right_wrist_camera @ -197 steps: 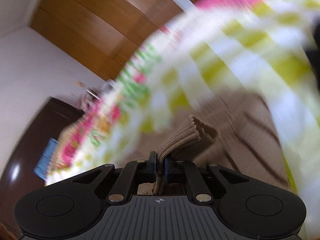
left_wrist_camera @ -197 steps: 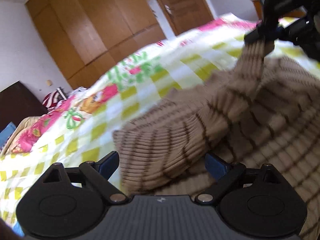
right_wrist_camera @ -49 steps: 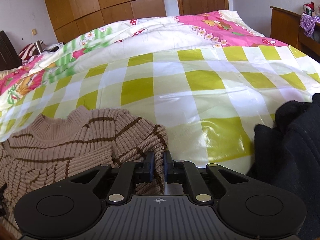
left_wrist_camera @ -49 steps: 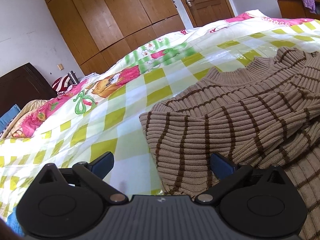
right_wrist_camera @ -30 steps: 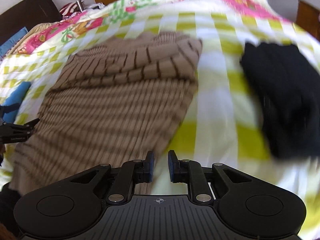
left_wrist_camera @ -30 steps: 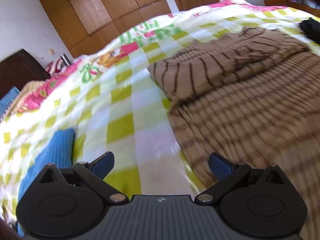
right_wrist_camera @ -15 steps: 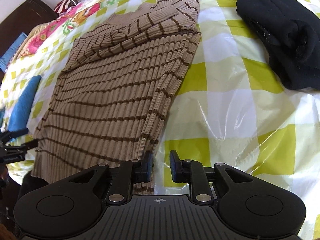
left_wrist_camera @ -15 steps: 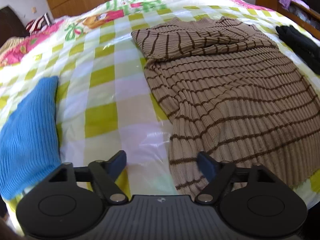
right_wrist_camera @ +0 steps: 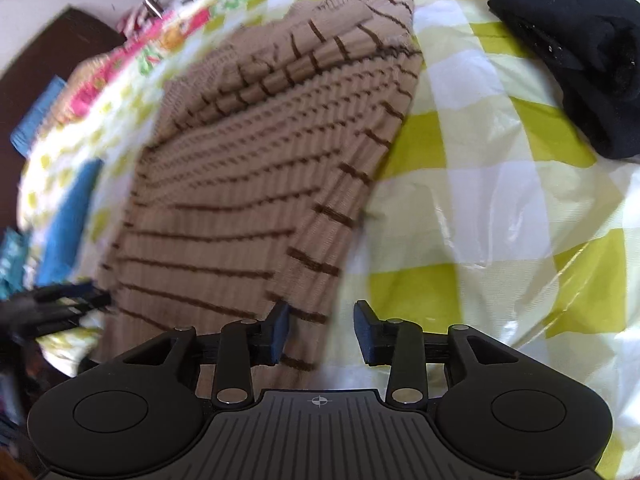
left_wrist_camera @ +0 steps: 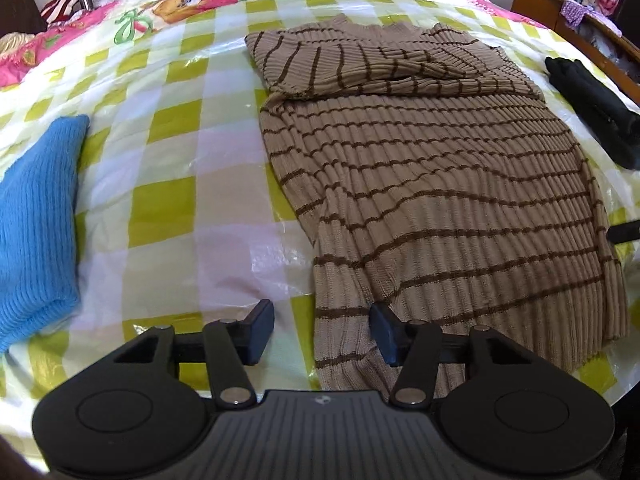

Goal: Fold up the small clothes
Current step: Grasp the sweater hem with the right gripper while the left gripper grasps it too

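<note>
Your left gripper (left_wrist_camera: pixel 322 330) is closing and your right gripper (right_wrist_camera: pixel 322 330) opening, neither yet pinching the striped brown sweater (left_wrist_camera: pixel 432 184), whose hem corners lie between their jaws on the checked bedspread (left_wrist_camera: pixel 168 184).

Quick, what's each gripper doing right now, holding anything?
Left gripper: closing around the striped sweater hem, not gripping yet.
Right gripper: opening, sweater edge between, holding nothing.

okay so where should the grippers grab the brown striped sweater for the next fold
Probably the two bottom hem corners of the striped sweater, coming from the near bed edge. The hem lies nearest; the left gripper, closing, and the right gripper, opening, each straddle a corner, neither pinching yet.
</note>
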Demonstrator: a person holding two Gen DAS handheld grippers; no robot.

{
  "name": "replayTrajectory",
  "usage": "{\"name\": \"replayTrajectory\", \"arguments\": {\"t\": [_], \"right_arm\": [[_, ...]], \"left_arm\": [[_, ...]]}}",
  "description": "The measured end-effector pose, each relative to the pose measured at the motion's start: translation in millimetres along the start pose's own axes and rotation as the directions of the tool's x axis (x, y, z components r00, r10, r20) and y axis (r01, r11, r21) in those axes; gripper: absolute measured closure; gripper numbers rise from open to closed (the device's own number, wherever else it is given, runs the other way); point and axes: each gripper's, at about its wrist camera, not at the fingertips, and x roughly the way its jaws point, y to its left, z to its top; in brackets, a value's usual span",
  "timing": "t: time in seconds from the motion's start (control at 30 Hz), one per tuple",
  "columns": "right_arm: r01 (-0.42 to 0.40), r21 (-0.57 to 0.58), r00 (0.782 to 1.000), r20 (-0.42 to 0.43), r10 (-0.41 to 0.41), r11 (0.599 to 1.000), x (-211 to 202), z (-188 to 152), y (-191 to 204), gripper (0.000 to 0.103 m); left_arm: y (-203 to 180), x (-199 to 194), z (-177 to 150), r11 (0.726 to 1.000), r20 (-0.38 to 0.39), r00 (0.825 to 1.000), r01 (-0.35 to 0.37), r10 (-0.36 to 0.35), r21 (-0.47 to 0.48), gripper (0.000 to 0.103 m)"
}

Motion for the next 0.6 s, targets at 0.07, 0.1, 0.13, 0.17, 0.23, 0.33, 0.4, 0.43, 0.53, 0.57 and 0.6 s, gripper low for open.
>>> {"name": "replayTrajectory", "arguments": {"t": [0.07,0.1,0.13,0.17,0.23,0.33,0.4,0.43,0.53,0.57,0.6], "right_arm": [[-0.031,0.013,0.999,0.014,0.031,0.999,-6,0,3,0.065],[-0.039,0.014,0.999,0.021,0.039,0.999,-7,0,6,0.064],[-0.047,0.011,0.999,0.024,0.046,0.999,-5,0,9,0.063],[-0.040,-0.005,0.999,0.020,0.040,0.999,-1,1,13,0.061],[0.042,-0.024,0.999,0.005,-0.042,0.999,12,3,19,0.061],[0.084,-0.035,0.997,0.001,-0.084,0.996,22,2,20,0.072],[0.096,-0.033,0.995,-0.001,-0.096,0.995,17,2,15,0.091],[0.079,-0.016,0.997,-0.004,-0.079,0.997,13,2,9,0.095],[0.088,-0.001,0.996,0.009,-0.088,0.996,-5,1,-2,0.097],[0.098,0.006,0.995,0.016,-0.098,0.995,-11,0,-6,0.098],[0.111,0.015,0.994,0.024,-0.111,0.994,-17,0,-12,0.098]], "left_arm": [[-1,3,-2,1.000,-0.010,1.000,-0.007,0.007,0.009,0.036],[-2,6,-2,1.000,-0.012,1.000,-0.010,0.010,0.008,0.036],[-2,7,-3,1.000,-0.012,1.000,-0.012,0.012,0.006,0.035],[-2,8,-2,1.000,-0.012,1.000,-0.014,0.014,0.005,0.034],[-3,8,-3,1.000,-0.014,1.000,-0.024,0.024,0.008,0.032],[-3,1,-5,0.999,-0.012,0.999,-0.038,0.038,0.009,0.032],[-3,-2,-6,0.999,-0.009,0.999,-0.035,0.035,0.008,0.032],[-4,-4,-7,0.999,-0.005,0.999,-0.036,0.036,0.008,0.032],[-5,-1,-6,1.000,-0.006,1.000,-0.013,0.013,-0.018,0.032],[-5,0,-6,0.999,-0.010,1.000,-0.003,0.003,-0.034,0.032],[-6,2,-7,0.999,-0.012,1.000,0.004,-0.005,-0.050,0.032]]}}
